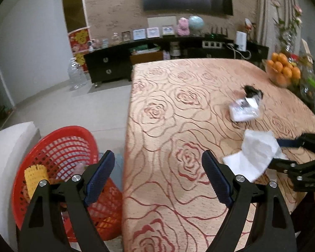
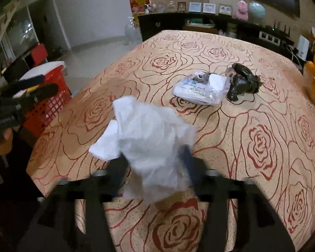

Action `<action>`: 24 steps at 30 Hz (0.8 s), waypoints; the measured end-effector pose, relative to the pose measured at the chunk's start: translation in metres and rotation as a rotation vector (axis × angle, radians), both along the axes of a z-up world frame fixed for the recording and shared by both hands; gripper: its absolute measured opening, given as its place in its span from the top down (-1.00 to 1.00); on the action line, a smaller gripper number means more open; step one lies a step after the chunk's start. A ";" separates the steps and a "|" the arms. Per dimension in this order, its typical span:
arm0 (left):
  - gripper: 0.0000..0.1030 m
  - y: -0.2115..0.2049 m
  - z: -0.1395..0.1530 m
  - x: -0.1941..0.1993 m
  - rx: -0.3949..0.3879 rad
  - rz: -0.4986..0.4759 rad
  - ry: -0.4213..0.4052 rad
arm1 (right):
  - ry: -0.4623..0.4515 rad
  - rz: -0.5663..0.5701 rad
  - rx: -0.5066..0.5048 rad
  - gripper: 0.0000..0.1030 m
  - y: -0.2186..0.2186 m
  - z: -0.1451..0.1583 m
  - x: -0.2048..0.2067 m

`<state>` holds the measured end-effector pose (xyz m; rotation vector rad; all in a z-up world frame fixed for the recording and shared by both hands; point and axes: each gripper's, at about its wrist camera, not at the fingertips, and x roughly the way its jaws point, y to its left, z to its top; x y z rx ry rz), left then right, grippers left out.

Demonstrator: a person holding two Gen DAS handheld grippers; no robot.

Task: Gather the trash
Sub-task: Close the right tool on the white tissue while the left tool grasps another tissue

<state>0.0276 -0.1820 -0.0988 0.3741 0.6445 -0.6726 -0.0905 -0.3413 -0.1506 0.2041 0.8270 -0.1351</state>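
Note:
My right gripper (image 2: pixel 155 159) is shut on a crumpled white plastic bag (image 2: pixel 149 138) and holds it over the rose-patterned tablecloth (image 2: pixel 262 147); the bag (image 1: pixel 256 153) and the right gripper (image 1: pixel 283 151) also show in the left wrist view. My left gripper (image 1: pixel 157 168) is open and empty at the table's left edge, beside a red mesh basket (image 1: pixel 58 151) that holds a yellow item (image 1: pixel 35 176). A clear wrapped packet (image 2: pixel 201 88) and a crumpled black bag (image 2: pixel 241 82) lie on the table farther back.
A bowl of oranges (image 1: pixel 283 69) stands at the table's far right. A white seat (image 1: pixel 8 147) is left of the basket. A dark cabinet (image 1: pixel 157 56) with frames and a large water bottle (image 1: pixel 75 73) stand behind.

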 end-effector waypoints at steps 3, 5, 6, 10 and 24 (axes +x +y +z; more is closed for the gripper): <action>-0.59 -0.006 -0.003 -0.004 0.013 -0.024 -0.001 | -0.055 -0.029 0.016 -0.48 -0.006 0.012 -0.015; -0.59 -0.008 -0.005 -0.006 0.011 -0.039 0.012 | -0.091 -0.051 0.037 -0.51 -0.015 0.019 -0.023; -0.59 -0.009 -0.005 -0.007 0.007 -0.048 0.021 | -0.117 -0.078 0.054 -0.51 -0.022 0.023 -0.029; -0.59 -0.014 -0.005 -0.013 -0.018 -0.093 0.043 | -0.168 -0.192 0.089 -0.51 -0.050 0.032 -0.045; -0.59 -0.091 -0.043 -0.071 0.121 -0.397 0.048 | -0.194 -0.316 0.113 -0.51 -0.073 0.034 -0.060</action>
